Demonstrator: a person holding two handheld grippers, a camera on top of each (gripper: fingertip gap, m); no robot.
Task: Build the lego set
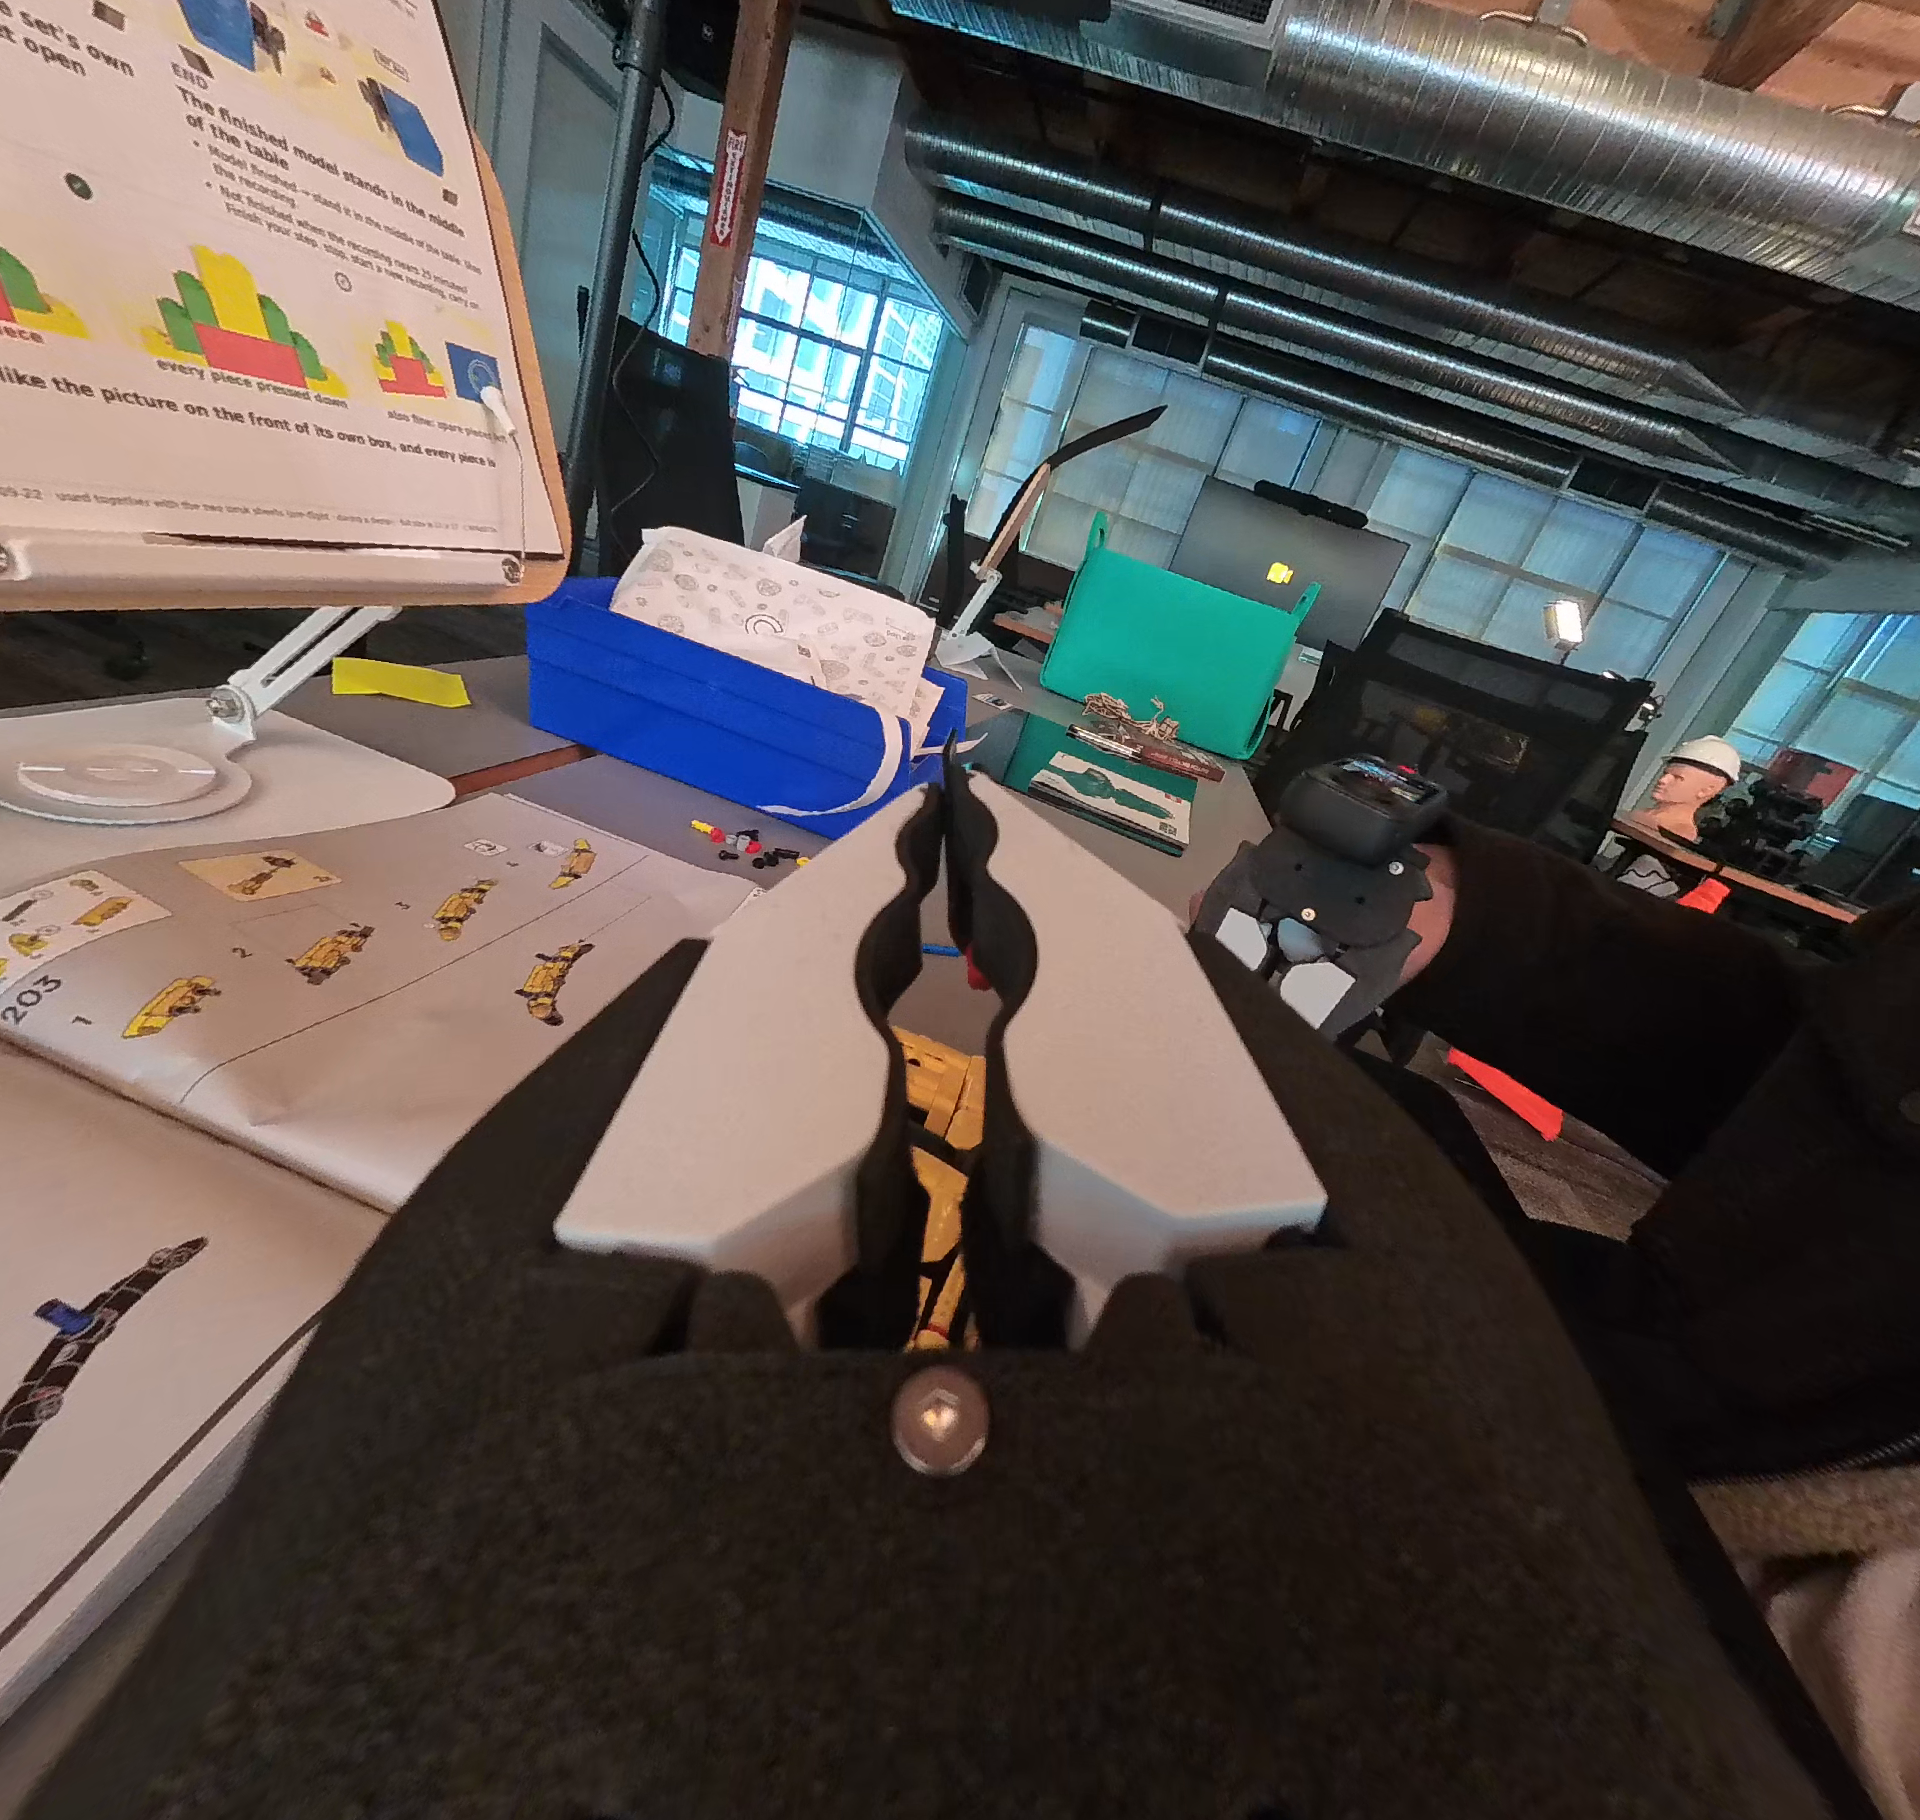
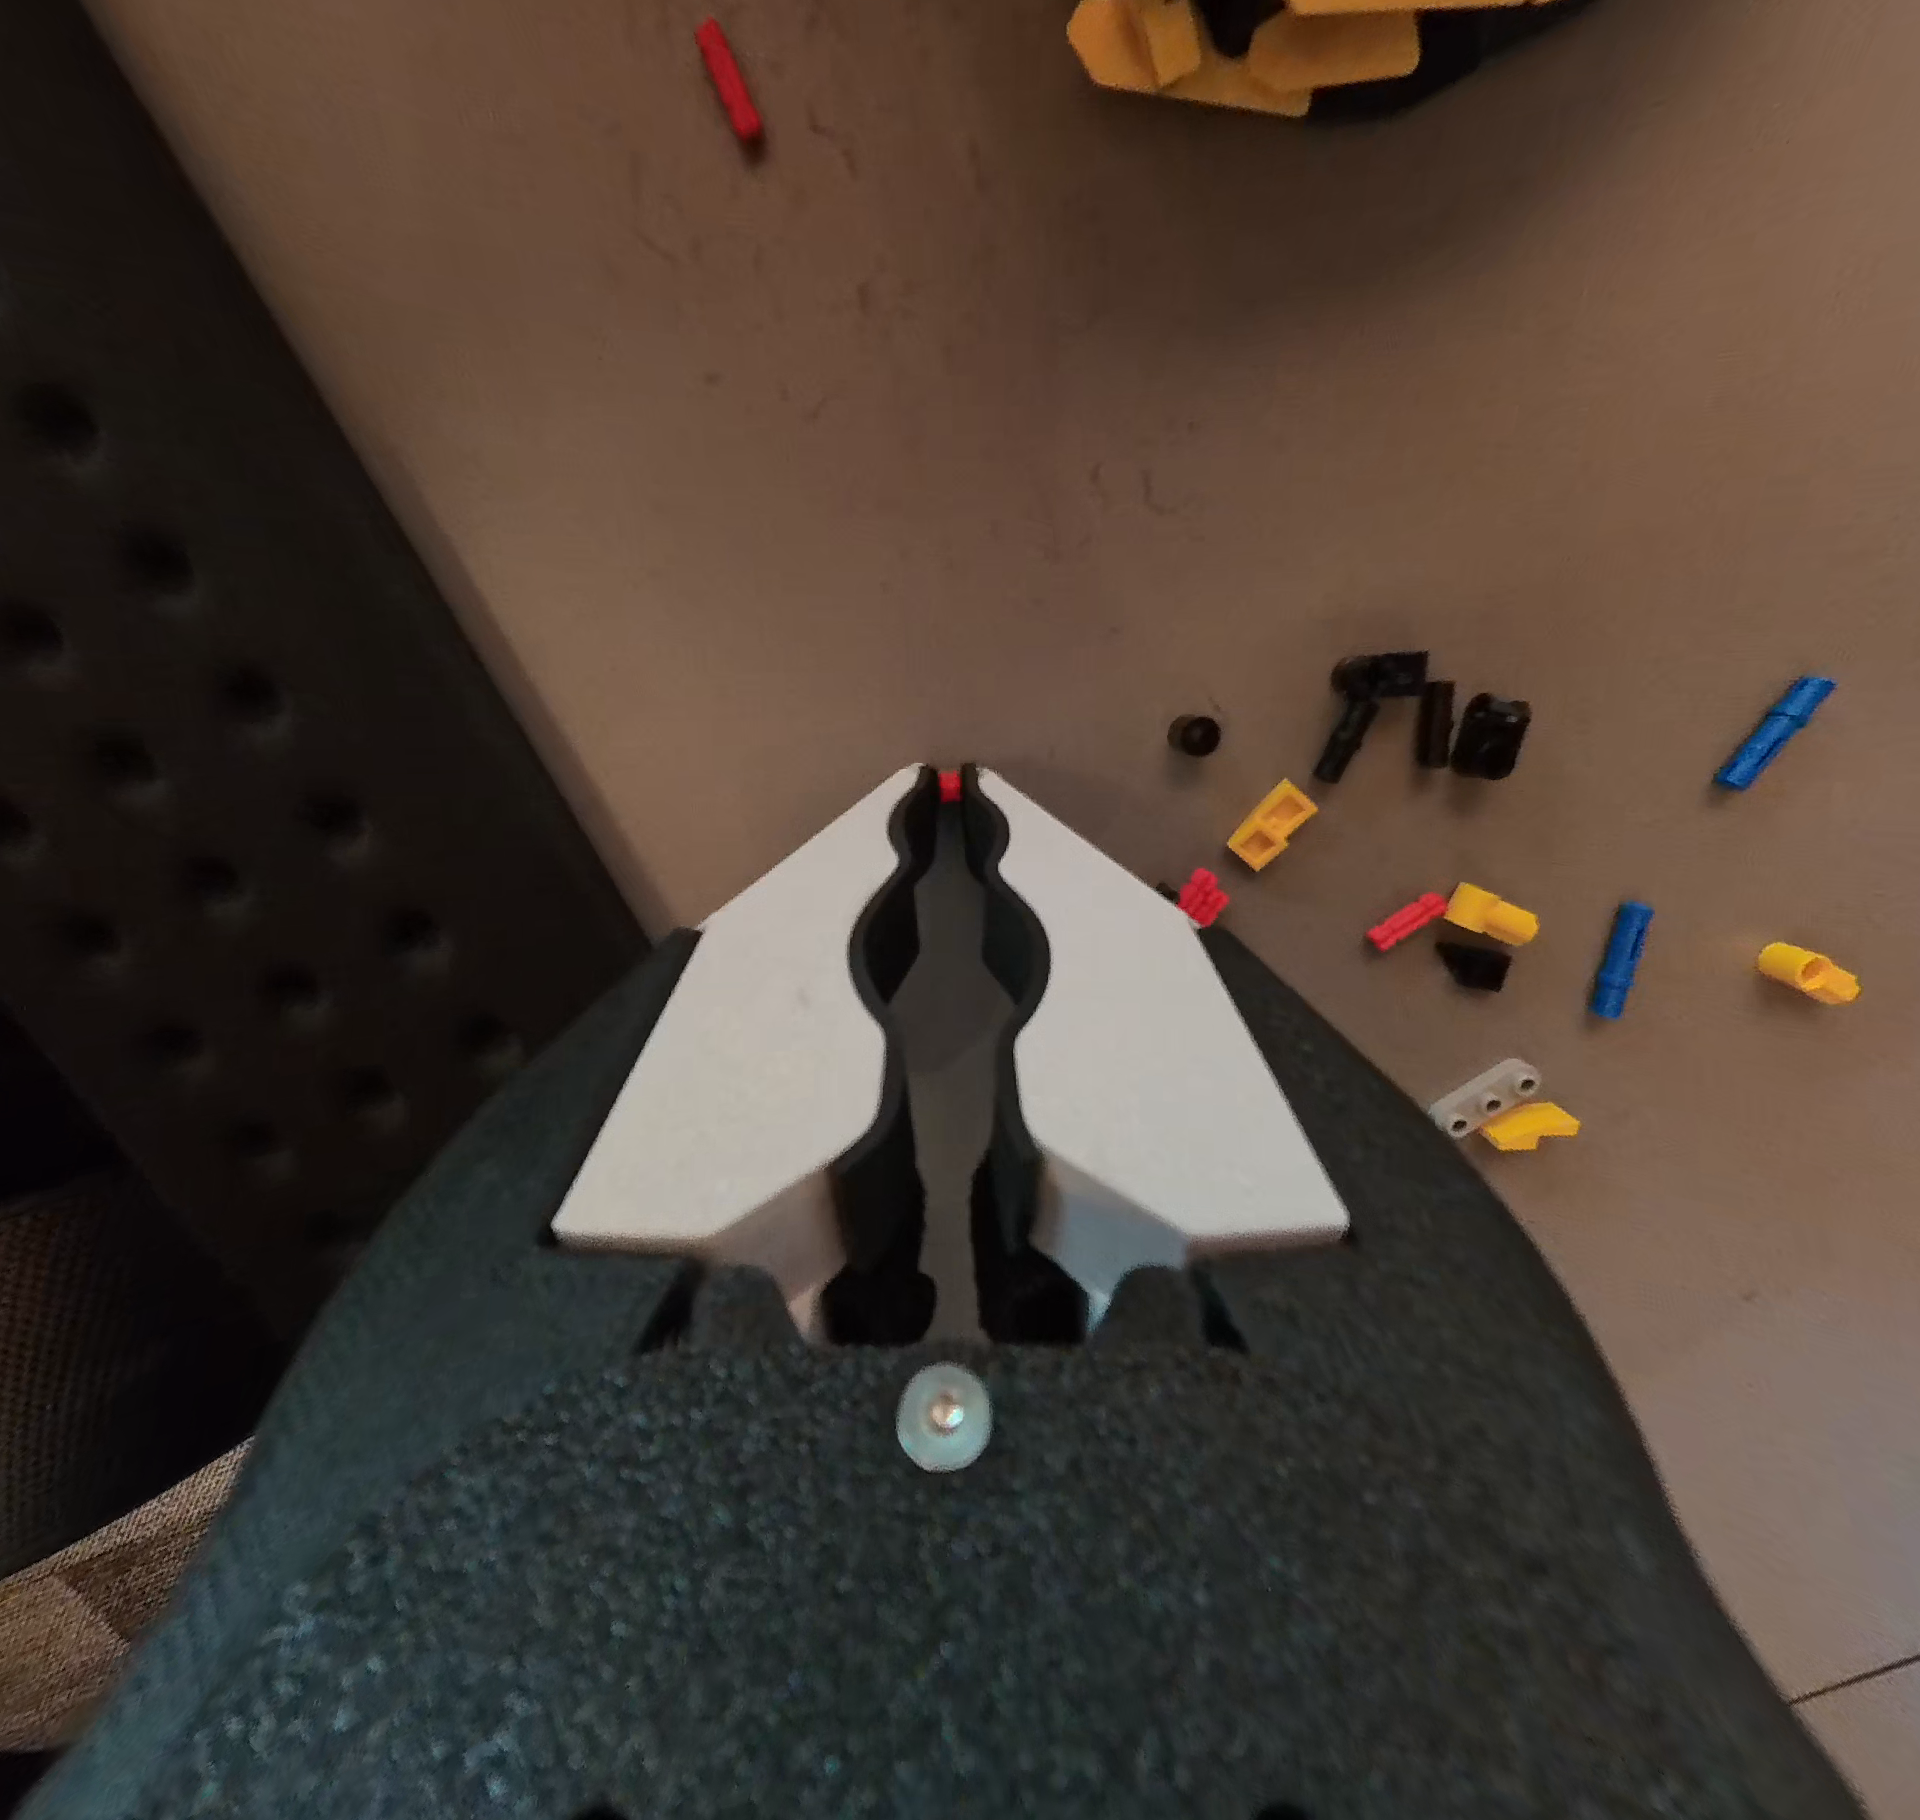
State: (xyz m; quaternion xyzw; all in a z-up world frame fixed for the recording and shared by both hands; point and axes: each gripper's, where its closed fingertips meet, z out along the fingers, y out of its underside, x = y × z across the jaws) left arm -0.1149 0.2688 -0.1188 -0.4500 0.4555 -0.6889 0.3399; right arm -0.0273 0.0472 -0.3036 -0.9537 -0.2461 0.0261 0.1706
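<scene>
Red pin [image 2: 949, 785] — between right jaws

Daylight is coming in cool and bright through the far windows [image 1: 831, 357], leaving the ducts [image 1: 1558, 139] bending at the fisheye edges, while the right wrist view is looking dimmer and softly blurred, the loose pieces [image 2: 1475, 897] casting short shadows on the table [image 2: 831, 471]

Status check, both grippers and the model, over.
Right gripper shut on small red piece. Left gripper shut; yellow model beneath it. Loose parts beside right gripper.
</scene>
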